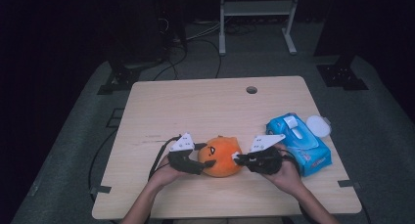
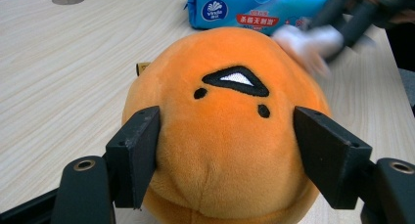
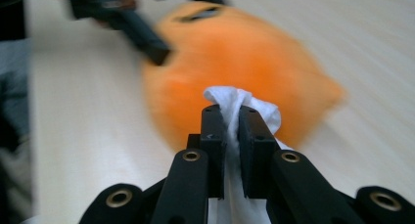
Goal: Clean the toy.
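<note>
Wiping of a plush toy, mid-step. The left hand-held gripper holds the orange plush toy steady near the front edge of the desk; in the left gripper view its two black jaws press into the toy's flanks, partly closed, with the soft pile bulging between them. The right hand-held gripper has its jaws drawn together on a crumpled white wipe, whose bunched tip meets the toy's side. Blur in both gripper views suggests that the rubbing stroke is under way.

The next move probably calls for short strokes of the wipe across the fabric while the left grip resists the push, since the rounded toy would otherwise roll or slide on the smooth wood. Light pressure seems advisable: the toy deforms easily, and the thin wipe could slip from between the narrow jaws.

Materials: the toy is a squat, rounded ball of short fleece with a black and white embroidered face. The wipe is thin, limp and creased. The desk is pale laminate with a wood grain. Just beside the right hand lies a blue soft pack of wipes, glossy film with a white flip lid.
</note>
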`<state>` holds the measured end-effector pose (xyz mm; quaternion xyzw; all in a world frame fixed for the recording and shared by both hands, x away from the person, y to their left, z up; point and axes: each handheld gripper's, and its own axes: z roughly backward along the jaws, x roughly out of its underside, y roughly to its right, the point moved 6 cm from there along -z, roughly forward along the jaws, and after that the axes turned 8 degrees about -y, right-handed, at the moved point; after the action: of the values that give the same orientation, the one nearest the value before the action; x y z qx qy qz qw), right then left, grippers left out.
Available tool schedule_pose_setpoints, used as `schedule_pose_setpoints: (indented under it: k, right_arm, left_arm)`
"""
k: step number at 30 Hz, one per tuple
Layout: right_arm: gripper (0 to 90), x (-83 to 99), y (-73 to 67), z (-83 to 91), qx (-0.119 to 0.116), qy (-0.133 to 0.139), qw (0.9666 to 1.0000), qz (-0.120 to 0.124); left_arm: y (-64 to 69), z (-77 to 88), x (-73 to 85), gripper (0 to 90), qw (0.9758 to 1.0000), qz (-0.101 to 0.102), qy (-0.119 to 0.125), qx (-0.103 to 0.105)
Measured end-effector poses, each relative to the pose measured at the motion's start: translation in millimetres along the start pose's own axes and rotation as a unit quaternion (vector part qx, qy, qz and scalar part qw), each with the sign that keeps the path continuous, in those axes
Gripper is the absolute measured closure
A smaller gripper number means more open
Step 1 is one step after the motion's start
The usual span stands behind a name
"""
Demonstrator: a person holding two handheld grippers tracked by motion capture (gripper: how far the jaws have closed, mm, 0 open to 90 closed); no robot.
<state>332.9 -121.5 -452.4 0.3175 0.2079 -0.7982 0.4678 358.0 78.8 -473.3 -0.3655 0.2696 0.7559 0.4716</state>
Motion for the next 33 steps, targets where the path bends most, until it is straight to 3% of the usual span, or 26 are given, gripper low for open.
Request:
schedule_pose_setpoints:
  k: [3,5,7,9,10,13,16,18,21,25,27,30,33]
  right_arm:
    - [81.5,6.7,15.9,1.0,0.01,0.002,0.9995,-0.03]
    - [81.5,9.0,16.0,-1.6,0.003,-0.003,0.9994,-0.035]
    - [81.5,8.7,12.9,-2.7,0.003,-0.007,0.9995,-0.029]
    - [81.5,7.5,8.6,-3.2,0.001,-0.01,0.9997,-0.022]
    - [81.5,6.4,5.3,-3.2,0.001,-0.011,0.9998,-0.018]
    - [81.5,-2.5,-15.0,-4.4,-0.007,-0.011,0.9998,0.015]
    - [81.5,-9.2,-33.2,-11.0,-0.034,-0.014,0.9987,0.036]
    - [81.5,-10.7,-39.5,-17.4,-0.027,-0.026,0.9977,0.057]
    - [81.6,-11.3,-29.9,-11.1,-0.029,-0.014,0.9986,0.041]
    - [81.5,-6.2,-4.9,0.7,0.003,-0.001,1.0,0.01]
    - [81.5,0.2,5.1,1.4,0.006,-0.003,1.0,-0.006]
    - [81.5,6.5,5.8,-2.2,-0.001,-0.014,0.9998,-0.014]
    - [81.5,3.6,-8.5,-4.0,-0.019,-0.017,0.9997,-0.001]
  left_arm:
    - [-1.2,1.0,-2.3,24.4,1.0,0.004,0.001,-0.005]
    - [-2.5,4.7,-6.5,18.6,0.9998,0.022,0.0,-0.001]
    - [-1.8,4.9,-7.1,18.7,0.9998,0.022,-0.001,-0.002]
    - [-1.3,3.2,-4.2,22.9,0.9999,0.014,-0.007,-0.004]
    - [-2.1,2.3,-3.6,24.0,0.9998,0.02,-0.004,-0.003]
    - [-3.2,1.0,-4.6,25.6,0.9997,0.023,-0.002,-0.007]
    - [-2.9,-1.0,-5.5,25.7,0.9995,0.029,0.002,-0.011]
    - [-3.2,0.4,-4.2,26.2,0.9997,0.023,-0.003,-0.011]
    - [-4.6,1.4,-2.2,26.7,0.9994,0.034,-0.001,-0.007]
    - [-5.4,1.2,-2.6,26.2,0.9994,0.034,0.001,-0.001]
    - [-4.8,2.5,-4.6,21.5,0.9991,0.042,-0.001,0.004]
    - [-3.6,2.8,-7.9,8.8,0.9982,0.057,-0.015,0.003]
    - [-1.9,-1.6,-2.6,11.0,0.9985,0.049,-0.023,0.009]
